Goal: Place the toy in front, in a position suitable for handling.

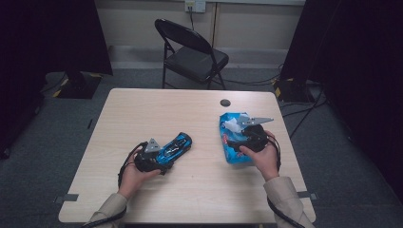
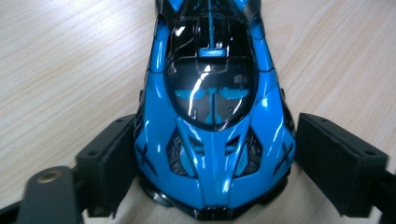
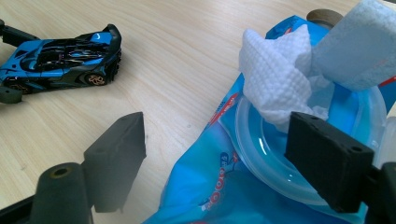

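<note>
on the surface (image 1: 199, 190) your left claw (image 2: 212, 186) brackets the blue car's (image 2: 212, 116) nose, unclamped, while your right claw (image 3: 224, 163) gapes at the wipes pack (image 3: 224, 186), wipe (image 3: 275, 79) unpulled.

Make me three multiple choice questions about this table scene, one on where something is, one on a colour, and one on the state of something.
1. Where is the toy car on the table?
A. By the left gripper
B. On top of the wipes pack
C. On the folding chair

2. What colour is the toy car's body?
A. Red and white
B. Blue and black
C. Yellow

3. What is the state of the wipes pack?
A. Sealed shut
B. Lid open, with a white wipe sticking out
C. Emptied, with wipes spread over the table

Answers: 1 A, its nose sits between the left gripper's jaws. 2 B, blue panels around a black cabin. 3 B, the wipe rises from the round opening.
</note>
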`<state>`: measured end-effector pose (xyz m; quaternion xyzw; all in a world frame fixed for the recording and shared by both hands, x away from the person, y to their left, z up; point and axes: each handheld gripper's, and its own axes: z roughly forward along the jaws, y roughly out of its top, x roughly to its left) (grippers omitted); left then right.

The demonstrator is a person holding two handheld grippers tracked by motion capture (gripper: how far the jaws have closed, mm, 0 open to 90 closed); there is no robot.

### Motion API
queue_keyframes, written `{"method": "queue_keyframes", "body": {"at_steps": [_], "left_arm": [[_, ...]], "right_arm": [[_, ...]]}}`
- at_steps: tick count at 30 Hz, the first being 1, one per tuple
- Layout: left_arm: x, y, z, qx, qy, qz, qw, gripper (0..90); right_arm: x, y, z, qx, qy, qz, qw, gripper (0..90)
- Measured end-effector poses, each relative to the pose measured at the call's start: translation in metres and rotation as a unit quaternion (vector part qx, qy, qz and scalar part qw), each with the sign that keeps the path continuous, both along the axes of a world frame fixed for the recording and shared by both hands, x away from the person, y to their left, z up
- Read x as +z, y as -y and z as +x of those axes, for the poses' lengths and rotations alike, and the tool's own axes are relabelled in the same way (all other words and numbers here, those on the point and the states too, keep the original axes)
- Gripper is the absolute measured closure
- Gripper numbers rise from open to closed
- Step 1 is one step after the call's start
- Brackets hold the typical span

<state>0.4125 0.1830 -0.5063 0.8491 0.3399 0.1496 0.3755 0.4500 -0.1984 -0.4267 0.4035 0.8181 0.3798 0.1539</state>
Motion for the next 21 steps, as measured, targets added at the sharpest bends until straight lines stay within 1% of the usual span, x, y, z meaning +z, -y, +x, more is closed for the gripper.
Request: {"method": "queue_keyframes", "body": {"at_steps": [1,2,3,7,9,11,14,16,18,21], "left_arm": [[0.0,-0.002,0.0,0.005,0.004,-0.003,1.0,21.3],[0.0,-0.003,0.0,0.003,-0.001,-0.006,1.0,25.7],[0.001,-0.004,0.0,0.001,0.004,-0.001,1.0,25.7],[0.001,-0.003,-0.001,0.004,0.002,-0.004,1.0,25.9],[0.0,-0.004,-0.001,0.005,0.002,-0.005,1.0,25.9],[0.0,-0.004,-0.001,0.004,0.001,-0.005,1.0,25.9],[0.0,-0.004,-0.001,0.004,0.001,-0.006,1.0,25.9],[0.0,-0.004,-0.001,0.004,0.001,-0.006,1.0,25.9],[0.0,-0.004,-0.001,0.003,0.001,-0.006,1.0,25.9],[0.0,-0.004,-0.002,0.004,0.001,-0.006,1.0,25.9]], "right_arm": [[0.001,-0.001,0.001,0.0,0.001,-0.001,1.0,20.4],[0.001,-0.001,0.001,-0.001,0.001,-0.003,1.0,21.2],[0.002,-0.002,0.002,-0.003,0.002,-0.003,1.0,22.0],[0.007,-0.004,0.008,-0.013,0.007,-0.005,0.9999,25.5],[0.012,-0.004,0.011,-0.018,0.014,-0.001,0.9997,29.5],[0.016,-0.004,0.015,-0.029,0.017,0.004,0.9994,31.8],[0.021,-0.003,0.023,-0.05,0.023,0.004,0.9985,39.9],[0.021,-0.003,0.03,-0.059,0.017,0.005,0.9981,47.2],[0.018,-0.006,0.037,-0.062,0.01,0.002,0.998,49.9],[0.013,-0.012,0.045,-0.073,-0.002,-0.014,0.9972,55.1]]}}
